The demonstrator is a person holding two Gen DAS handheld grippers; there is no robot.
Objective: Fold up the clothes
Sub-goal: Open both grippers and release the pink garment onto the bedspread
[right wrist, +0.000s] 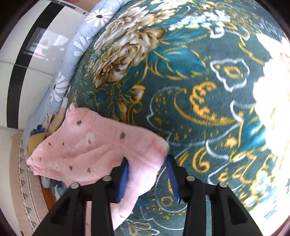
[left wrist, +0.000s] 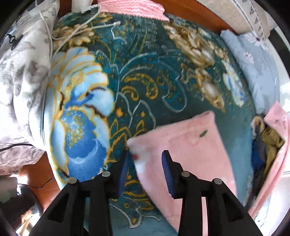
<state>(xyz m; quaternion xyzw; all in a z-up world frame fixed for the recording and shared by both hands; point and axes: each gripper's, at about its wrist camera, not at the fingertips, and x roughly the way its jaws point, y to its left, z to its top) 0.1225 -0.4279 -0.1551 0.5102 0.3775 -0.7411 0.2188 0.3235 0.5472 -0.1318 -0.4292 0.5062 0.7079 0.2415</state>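
Observation:
A pink fleece garment (left wrist: 188, 145) with small green specks lies on a teal floral blanket (left wrist: 145, 72). In the left wrist view my left gripper (left wrist: 145, 163) is open, its blue pads either side of the garment's near left corner, which has a red and white print. In the right wrist view my right gripper (right wrist: 147, 168) is open around a fold of the same pink garment (right wrist: 101, 145), which runs between the pads and hangs toward the camera. Whether either gripper's pads touch the cloth is unclear.
A grey floral quilt (left wrist: 20, 76) and white cables (left wrist: 76, 27) lie at the left. A pink knit cloth (left wrist: 132, 7) lies at the far edge. A light blue daisy quilt (right wrist: 61, 85) borders the blanket. A pile of other clothes (left wrist: 270, 147) lies beside the garment.

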